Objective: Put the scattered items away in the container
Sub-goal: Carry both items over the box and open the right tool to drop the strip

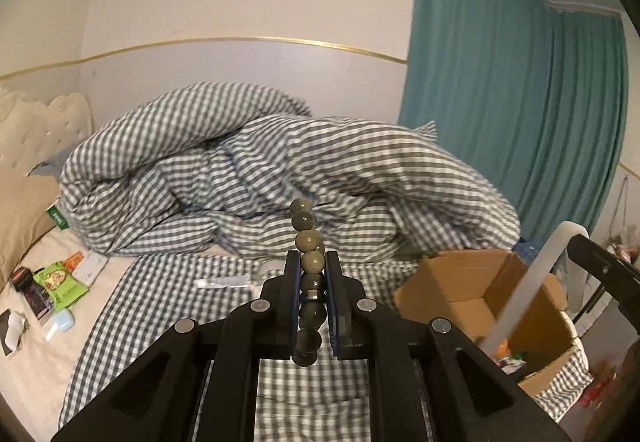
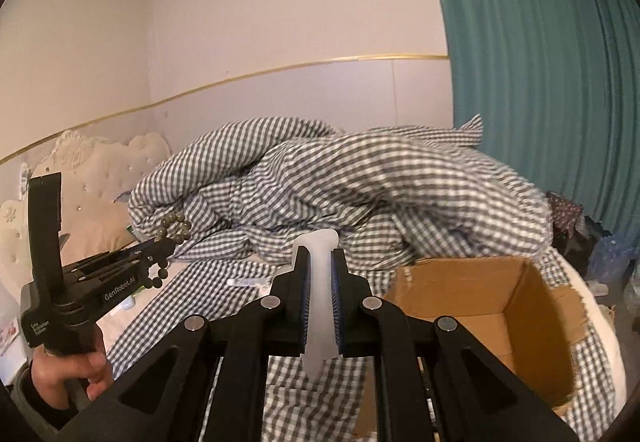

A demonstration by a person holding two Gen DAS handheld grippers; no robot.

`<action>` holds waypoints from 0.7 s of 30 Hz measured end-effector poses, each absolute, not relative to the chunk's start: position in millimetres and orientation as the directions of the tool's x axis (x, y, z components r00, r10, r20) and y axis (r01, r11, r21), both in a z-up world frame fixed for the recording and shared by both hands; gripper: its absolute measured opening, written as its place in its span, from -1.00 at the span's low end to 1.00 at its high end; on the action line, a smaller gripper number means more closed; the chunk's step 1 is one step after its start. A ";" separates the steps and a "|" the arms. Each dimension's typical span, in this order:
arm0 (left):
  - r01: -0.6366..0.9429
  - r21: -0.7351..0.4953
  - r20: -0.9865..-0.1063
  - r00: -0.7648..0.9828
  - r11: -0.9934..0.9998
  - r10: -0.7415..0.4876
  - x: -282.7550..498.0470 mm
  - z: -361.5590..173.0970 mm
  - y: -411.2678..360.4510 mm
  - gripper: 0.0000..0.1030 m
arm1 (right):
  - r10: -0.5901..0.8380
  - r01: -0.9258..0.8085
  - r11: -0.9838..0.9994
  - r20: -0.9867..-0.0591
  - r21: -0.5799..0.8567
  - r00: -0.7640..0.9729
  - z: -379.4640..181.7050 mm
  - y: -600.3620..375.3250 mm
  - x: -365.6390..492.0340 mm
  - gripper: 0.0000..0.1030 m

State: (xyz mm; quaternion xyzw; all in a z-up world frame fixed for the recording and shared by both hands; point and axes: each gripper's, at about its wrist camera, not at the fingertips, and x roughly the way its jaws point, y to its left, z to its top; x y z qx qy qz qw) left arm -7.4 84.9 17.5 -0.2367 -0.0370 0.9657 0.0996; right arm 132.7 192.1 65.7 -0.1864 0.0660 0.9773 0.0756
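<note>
Tongs on the left (image 1: 313,274) are pinching a bead bracelet (image 1: 307,242); right tongs (image 2: 320,274) are pinching a white strip (image 2: 318,306). Only the right view is showing the person's hand (image 2: 68,374) at 8 o'clock; only the left is showing packets (image 1: 60,282) at 9 o'clock.

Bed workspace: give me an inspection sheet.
Surface: bed with a checked sheet; rumpled checked duvet behind.
Job's things: bead bracelet, white plastic strip, open cardboard box on the right.
Clutter: green snack packet, dark packet, white tube on the bed.
Tongs: left tongs shut on the bracelet; right tongs shut on the strip.
Cables: nothing seen.
Surroundings: teal curtain, padded headboard.
</note>
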 end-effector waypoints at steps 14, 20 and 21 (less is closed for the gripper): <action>-0.289 -0.079 -0.435 -0.851 -0.954 0.293 9.8 29.1 163.6 -0.79 | 0.227 -0.266 -0.960 -0.307 0.092 -0.924 94.0 247.5 185.1 -0.82; -0.329 -0.068 -0.450 -0.832 -0.942 0.323 9.5 22.9 190.8 -0.79 | 0.291 -0.336 -0.939 -0.341 0.078 -0.894 79.9 276.6 187.6 -0.77; -0.337 -0.068 -0.455 -0.827 -0.939 0.330 9.3 21.1 195.5 -0.79 | 0.292 -0.341 -0.936 -0.353 0.083 -0.889 75.3 282.3 186.2 -0.76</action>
